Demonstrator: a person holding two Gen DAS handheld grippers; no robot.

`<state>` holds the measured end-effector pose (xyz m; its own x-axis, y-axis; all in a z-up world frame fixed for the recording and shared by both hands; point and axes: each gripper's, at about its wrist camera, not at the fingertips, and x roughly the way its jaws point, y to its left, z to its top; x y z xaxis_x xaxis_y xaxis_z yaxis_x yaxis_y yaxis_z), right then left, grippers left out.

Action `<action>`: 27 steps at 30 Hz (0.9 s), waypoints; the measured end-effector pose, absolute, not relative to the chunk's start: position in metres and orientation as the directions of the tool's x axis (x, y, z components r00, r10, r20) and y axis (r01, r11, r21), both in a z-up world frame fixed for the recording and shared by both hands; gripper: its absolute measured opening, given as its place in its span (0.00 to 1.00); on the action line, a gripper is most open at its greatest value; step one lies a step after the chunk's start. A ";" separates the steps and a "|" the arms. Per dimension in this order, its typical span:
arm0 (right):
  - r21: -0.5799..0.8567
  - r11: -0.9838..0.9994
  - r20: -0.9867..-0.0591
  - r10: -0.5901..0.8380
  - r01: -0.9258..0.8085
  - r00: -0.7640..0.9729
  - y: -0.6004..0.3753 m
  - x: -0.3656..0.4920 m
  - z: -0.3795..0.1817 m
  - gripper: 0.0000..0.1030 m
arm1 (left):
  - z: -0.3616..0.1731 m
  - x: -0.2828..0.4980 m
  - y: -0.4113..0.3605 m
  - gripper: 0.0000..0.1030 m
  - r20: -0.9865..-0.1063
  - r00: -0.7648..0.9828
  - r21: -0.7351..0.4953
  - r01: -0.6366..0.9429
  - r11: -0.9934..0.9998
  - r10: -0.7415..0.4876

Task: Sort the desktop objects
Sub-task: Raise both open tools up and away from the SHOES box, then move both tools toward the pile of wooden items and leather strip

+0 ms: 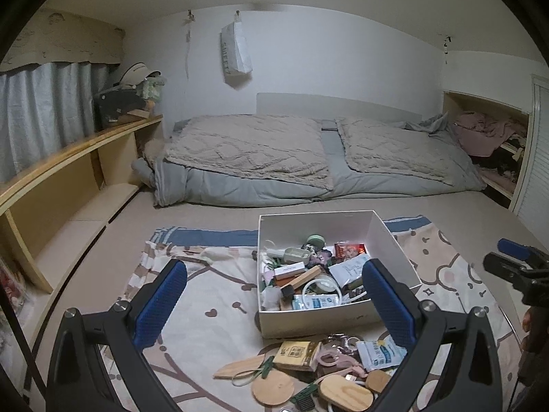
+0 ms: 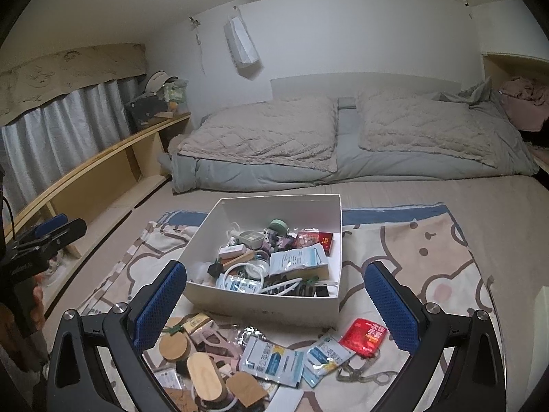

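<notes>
A white box point(image 1: 387, 233) point(image 2: 206, 230) full of small items stands on a cartoon-print cloth point(image 1: 219, 292) point(image 2: 429, 250). In front of it lies a loose pile: wooden discs point(image 1: 272, 389) point(image 2: 175, 345), blue-white sachets point(image 1: 381, 353) point(image 2: 271, 360), a red packet point(image 2: 365, 336), a yellow-brown packet point(image 1: 296, 353) and a pink clip point(image 1: 338, 360). My left gripper point(image 1: 274, 302) is open and empty above the pile, jaws wide apart. My right gripper point(image 2: 276, 300) is open and empty above the pile too. The right gripper shows at the left wrist view's right edge point(image 1: 514, 261); the left gripper shows at the right wrist view's left edge point(image 2: 48, 237).
The cloth lies on a beige mattress point(image 1: 206, 213). Folded grey-beige quilts point(image 1: 250, 158) point(image 2: 267, 144) lie behind the box. A wooden shelf point(image 1: 68, 164) point(image 2: 103, 171) runs along the left. An open cupboard with clothes point(image 1: 487, 137) is at the right.
</notes>
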<state>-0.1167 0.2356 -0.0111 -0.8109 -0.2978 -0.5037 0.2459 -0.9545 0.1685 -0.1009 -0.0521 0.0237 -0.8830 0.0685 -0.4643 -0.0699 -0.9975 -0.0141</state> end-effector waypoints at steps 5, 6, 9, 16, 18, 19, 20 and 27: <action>0.166 -0.953 -0.501 -0.304 0.255 -0.810 0.241 -0.107 -0.012 1.00 | 0.019 -0.095 -0.063 1.00 -0.467 -0.883 -0.010 -0.044 -0.999 0.044; 0.163 -0.952 -0.502 -0.305 0.257 -0.809 0.242 -0.105 -0.012 1.00 | 0.018 -0.093 -0.066 1.00 -0.467 -0.884 -0.012 -0.039 -0.999 0.040; 0.154 -0.952 -0.503 -0.305 0.263 -0.809 0.243 -0.100 -0.014 1.00 | 0.015 -0.090 -0.073 1.00 -0.465 -0.885 -0.021 -0.020 -1.000 0.027; 0.134 -0.948 -0.512 -0.315 0.288 -0.799 0.243 -0.088 -0.022 1.00 | 0.006 -0.081 -0.083 1.00 -0.460 -0.888 -0.018 0.009 -1.000 0.000; 0.130 -0.946 -0.517 -0.320 0.296 -0.794 0.241 -0.083 -0.026 1.00 | 0.002 -0.075 -0.083 1.00 -0.441 -0.897 -0.002 0.011 -1.000 -0.009; 0.131 -0.945 -0.520 -0.322 0.299 -0.791 0.241 -0.082 -0.028 1.00 | 0.001 -0.071 -0.083 1.00 -0.433 -0.901 0.005 0.002 -1.000 -0.004; 0.132 -0.943 -0.526 -0.328 0.305 -0.785 0.240 -0.079 -0.031 1.00 | 0.000 -0.068 -0.082 1.00 -0.428 -0.904 0.014 -0.012 -1.000 0.005; 0.121 -0.932 -0.561 -0.347 0.341 -0.751 0.229 -0.063 -0.051 1.00 | -0.021 -0.050 -0.072 1.00 -0.451 -0.892 0.075 -0.081 -0.994 0.039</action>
